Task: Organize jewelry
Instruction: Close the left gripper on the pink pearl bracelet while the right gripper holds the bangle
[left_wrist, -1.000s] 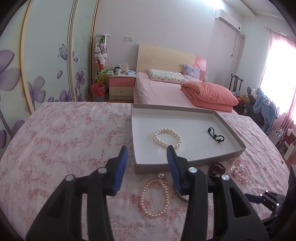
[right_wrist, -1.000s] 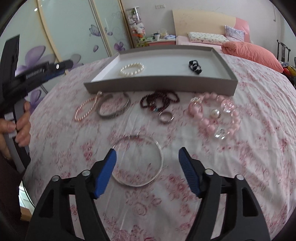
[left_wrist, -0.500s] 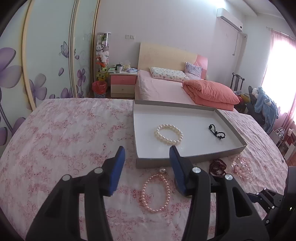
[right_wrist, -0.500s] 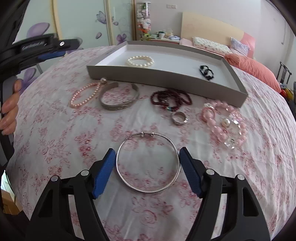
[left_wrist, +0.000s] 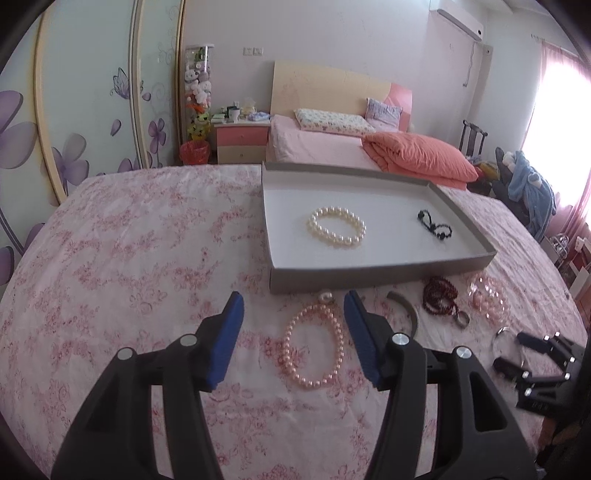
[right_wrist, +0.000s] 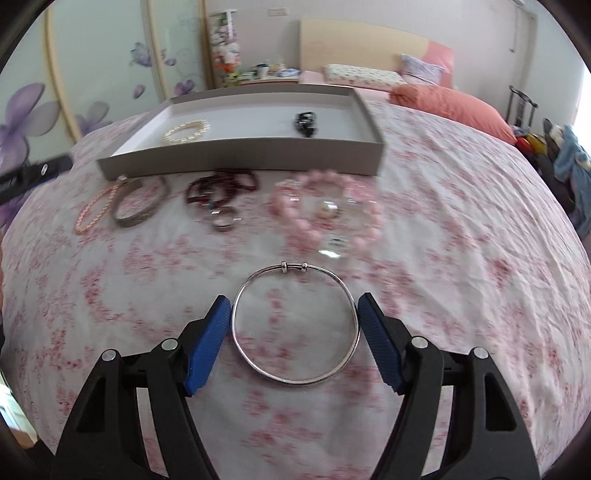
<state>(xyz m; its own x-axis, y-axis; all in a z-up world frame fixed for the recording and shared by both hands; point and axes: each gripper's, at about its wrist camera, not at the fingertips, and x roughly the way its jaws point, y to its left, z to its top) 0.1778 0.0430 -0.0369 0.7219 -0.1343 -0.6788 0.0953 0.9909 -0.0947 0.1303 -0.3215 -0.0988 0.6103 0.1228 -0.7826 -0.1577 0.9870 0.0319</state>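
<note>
Two pieces already lie in the grey tray: a white pearl bracelet and a small black beaded piece. Everything else is out on the floral cloth, so by my reading most of the sorting is left. The left gripper has just been opening its jaws; they stand apart with nothing pinched, and the pink pearl bracelet lies on the cloth between and just below its blue pads, the tray wall just ahead. The right gripper is spread wide with the thin silver bangle lying flat between its fingers, the pads just beside the rim on either side but, as far as I can tell, not pressing it. Beyond its tips, before the tray, lie a metal cuff, dark red beads, a ring and a cluster of pink bead bracelets, all waiting. Each gripper seems lined up for its own pickup.
</note>
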